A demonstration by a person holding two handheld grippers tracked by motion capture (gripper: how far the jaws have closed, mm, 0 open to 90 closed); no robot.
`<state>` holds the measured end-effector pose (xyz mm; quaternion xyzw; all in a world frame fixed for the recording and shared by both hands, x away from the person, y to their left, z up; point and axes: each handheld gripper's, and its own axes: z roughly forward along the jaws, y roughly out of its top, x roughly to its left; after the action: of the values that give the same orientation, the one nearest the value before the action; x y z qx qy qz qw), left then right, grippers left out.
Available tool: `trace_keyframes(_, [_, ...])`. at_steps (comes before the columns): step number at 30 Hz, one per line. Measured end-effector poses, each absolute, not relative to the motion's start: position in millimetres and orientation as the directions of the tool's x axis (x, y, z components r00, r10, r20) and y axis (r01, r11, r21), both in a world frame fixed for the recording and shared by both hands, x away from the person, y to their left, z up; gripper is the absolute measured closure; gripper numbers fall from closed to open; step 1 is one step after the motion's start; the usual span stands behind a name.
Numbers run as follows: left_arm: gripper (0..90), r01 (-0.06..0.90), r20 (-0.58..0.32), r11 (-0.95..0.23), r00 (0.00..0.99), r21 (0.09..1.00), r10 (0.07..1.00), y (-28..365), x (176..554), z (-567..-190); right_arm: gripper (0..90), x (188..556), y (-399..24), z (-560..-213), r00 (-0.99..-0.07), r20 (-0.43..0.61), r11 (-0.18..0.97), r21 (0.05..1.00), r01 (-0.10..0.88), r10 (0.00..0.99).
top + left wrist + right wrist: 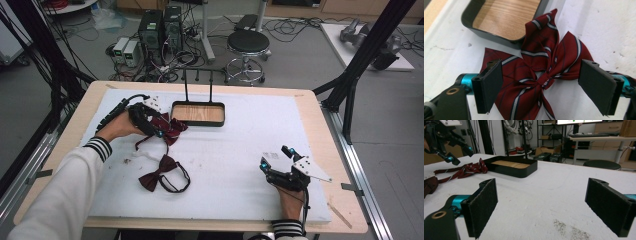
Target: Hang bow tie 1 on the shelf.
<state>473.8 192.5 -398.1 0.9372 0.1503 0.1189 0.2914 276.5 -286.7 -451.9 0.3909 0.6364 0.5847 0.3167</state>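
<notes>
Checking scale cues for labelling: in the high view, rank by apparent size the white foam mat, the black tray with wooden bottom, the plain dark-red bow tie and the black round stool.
1. White foam mat, by far the largest.
2. Black tray with wooden bottom and black round stool: they look about alike, and the stool stands farther away, so no ranking.
3. Plain dark-red bow tie, smallest.

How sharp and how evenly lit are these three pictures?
High view: soft overall, even room light, faint shadows under the plain bow tie. Left gripper view: striped bow tie sharp, tray wall dark, white mat bright but not washed out. Right gripper view: near pads slightly soft, background shelves blurred, screen at top glaring.
</notes>
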Motion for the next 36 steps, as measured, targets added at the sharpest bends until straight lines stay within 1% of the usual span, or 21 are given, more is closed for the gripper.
trace_keyframes(5, [22.9,0.206,0.138,-0.809,0.933,0.551,0.332,188,475,-404,10.2,276,-286,-452,-0.495,0.059,0.009,0.991,0.133,0.867])
trace_keyframes(7, [25.8,0.198,0.142,-0.82,0.937,0.536,0.319,188,476,-406,10.2,276,-286,-452,-0.497,0.056,0.011,0.991,0.13,0.866])
trace_keyframes(9, [26.8,0.19,0.143,-0.831,0.942,0.523,0.305,188,477,-407,10.2,276,-286,-452,-0.497,0.054,0.012,0.991,0.13,0.866])
trace_keyframes(16, [33.5,0.18,0.128,-0.844,0.952,0.505,0.279,189,479,-411,10.2,276,-286,-452,-0.498,0.056,0.011,0.991,0.131,0.866])
trace_keyframes(22, [38.0,0.182,0.124,-0.854,0.954,0.488,0.274,190,480,-415,10.2,276,-286,-452,-0.496,0.053,0.013,0.991,0.13,0.867])
trace_keyframes(36, [53.4,0.185,0.119,-0.864,0.956,0.468,0.269,191,480,-417,10.2,276,-286,-452,-0.495,0.058,0.01,0.991,0.134,0.867])
